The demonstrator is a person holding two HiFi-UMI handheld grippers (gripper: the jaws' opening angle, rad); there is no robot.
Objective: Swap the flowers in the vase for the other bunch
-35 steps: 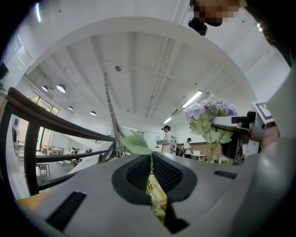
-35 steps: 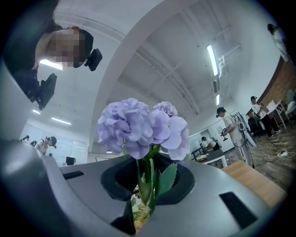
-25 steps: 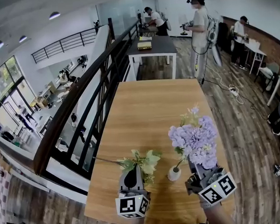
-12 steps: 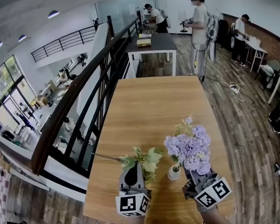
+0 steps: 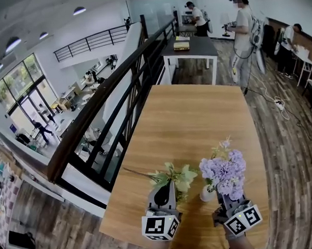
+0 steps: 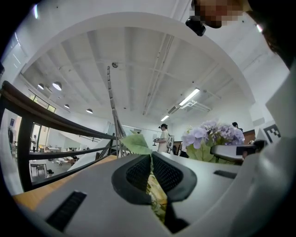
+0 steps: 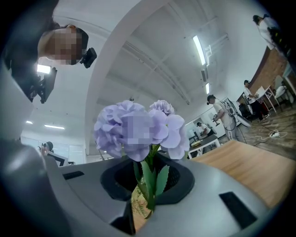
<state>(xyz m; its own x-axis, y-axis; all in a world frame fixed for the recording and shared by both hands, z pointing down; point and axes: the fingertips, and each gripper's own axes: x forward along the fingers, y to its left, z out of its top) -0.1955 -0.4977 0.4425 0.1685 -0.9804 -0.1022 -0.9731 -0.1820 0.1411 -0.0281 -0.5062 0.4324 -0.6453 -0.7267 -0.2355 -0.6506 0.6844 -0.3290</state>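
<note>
Lowered since a second ago: right tongs (image 5: 223,198), clamped on the stems of the purple hydrangea bunch (image 5: 224,170), now close above the small white vase (image 5: 206,193) on the wooden surface (image 5: 198,119); left tongs (image 5: 167,186) pinching the green leafy bunch (image 5: 176,177) beside the vase.

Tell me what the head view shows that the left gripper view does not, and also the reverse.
Only the head view: the white vase standing on the table, close to both flower bunches. Only the left gripper view: the left tongs seen close, shut on the stem of the green bunch, and the ceiling lights. Both: the purple flowers, the railing and people far behind.
</note>
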